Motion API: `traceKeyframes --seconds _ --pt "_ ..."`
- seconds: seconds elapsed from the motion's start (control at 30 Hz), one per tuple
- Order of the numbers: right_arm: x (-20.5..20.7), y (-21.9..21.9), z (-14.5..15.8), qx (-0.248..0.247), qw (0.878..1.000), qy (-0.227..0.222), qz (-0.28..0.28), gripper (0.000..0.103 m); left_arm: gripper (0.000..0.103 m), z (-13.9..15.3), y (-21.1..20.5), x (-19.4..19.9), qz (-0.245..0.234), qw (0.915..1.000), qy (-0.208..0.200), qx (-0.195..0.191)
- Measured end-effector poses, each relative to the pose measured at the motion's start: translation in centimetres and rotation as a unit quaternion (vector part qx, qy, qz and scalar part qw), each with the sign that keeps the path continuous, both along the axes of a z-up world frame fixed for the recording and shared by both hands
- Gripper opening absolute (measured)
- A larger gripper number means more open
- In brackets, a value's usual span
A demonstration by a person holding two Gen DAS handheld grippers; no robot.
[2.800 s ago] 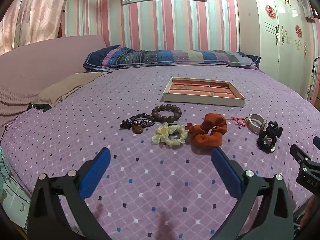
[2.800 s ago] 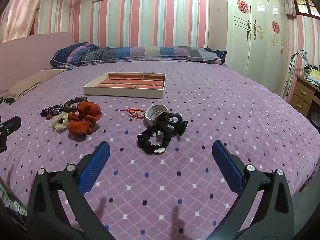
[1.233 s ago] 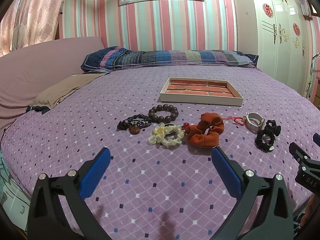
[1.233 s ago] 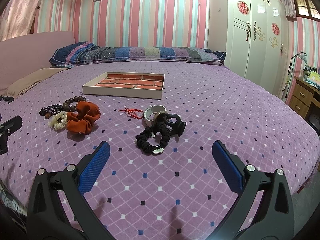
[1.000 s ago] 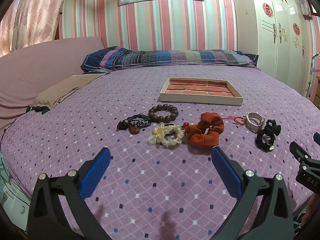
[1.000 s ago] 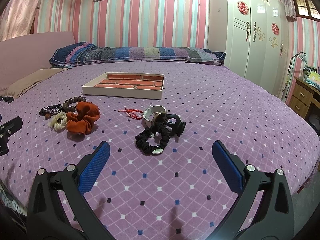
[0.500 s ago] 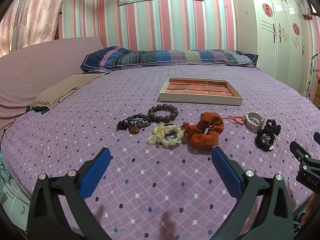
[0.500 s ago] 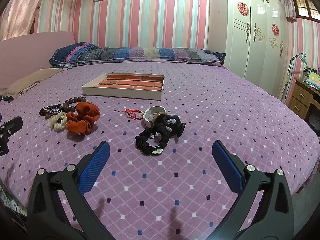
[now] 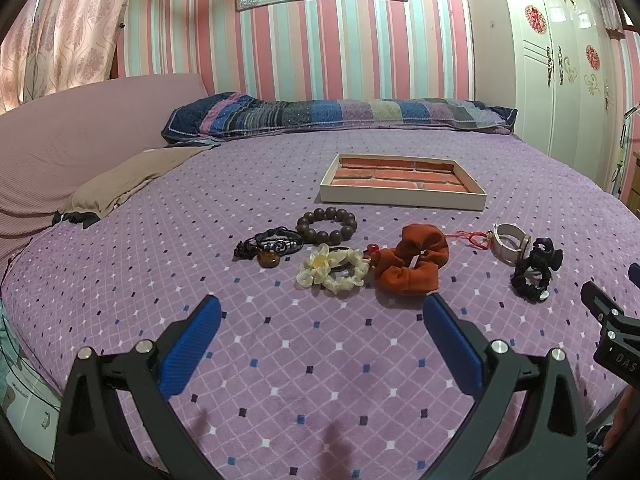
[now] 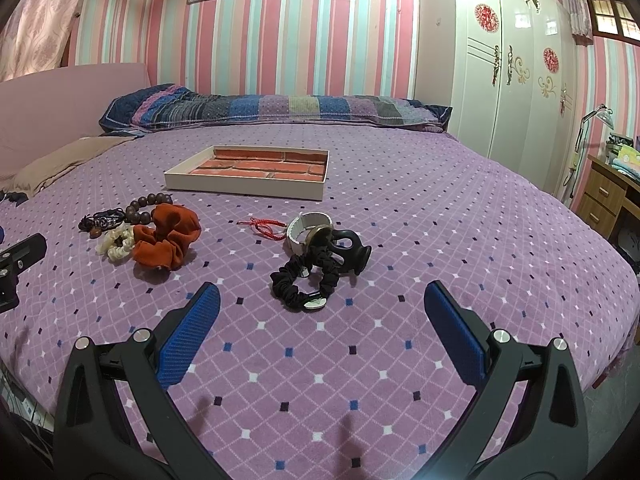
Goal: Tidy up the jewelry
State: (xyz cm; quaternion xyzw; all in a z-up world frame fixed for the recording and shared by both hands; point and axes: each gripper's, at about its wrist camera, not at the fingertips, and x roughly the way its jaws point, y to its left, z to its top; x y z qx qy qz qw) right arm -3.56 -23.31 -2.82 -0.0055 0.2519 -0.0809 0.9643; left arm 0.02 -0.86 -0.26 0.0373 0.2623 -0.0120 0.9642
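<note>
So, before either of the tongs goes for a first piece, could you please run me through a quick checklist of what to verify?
1. Left tongs open and holding nothing: ok.
2. Right tongs open and holding nothing: ok.
3. Tray holds no pieces yet and is unobstructed: ok.
4. Black scrunchie lies apart from the claw clip: not ok, they overlap, and the white bangle touches the clip.
5. Flower scrunchie clear of the rust scrunchie: cannot tell, they lie very close.
6. Bead bracelet free to lift alone: ok, it looks separate from the cord bracelet.
</note>
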Motion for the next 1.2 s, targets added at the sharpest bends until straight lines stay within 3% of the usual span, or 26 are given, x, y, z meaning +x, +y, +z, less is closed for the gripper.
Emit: traceKeyframes --seconds 0.47,0.83,1.0,1.2 --pt "0.3 -0.2 -0.6 0.01 1.0 0.007 0.004 0.099 0.099 -0.2 0.5 0.4 0.0 1.0 0.006 -0.005" --pt "1.7 -0.7 -1.7 0.009 1.0 0.029 -0.003 0.099 0.099 -0.9 0.6 2.1 0.0 0.9993 0.038 -0.001" --pt "3.0 -1.5 -2.2 0.0 0.999 0.039 -0.014 0.099 0.099 -1.4 1.1 3.1 -0.008 0.9989 0.044 -0.017" --pt "4.8 -2.6 -2.1 0.012 0.999 0.036 -0.023 0.099 0.099 -1.3 2.4 5.4 0.021 0.9979 0.054 -0.029"
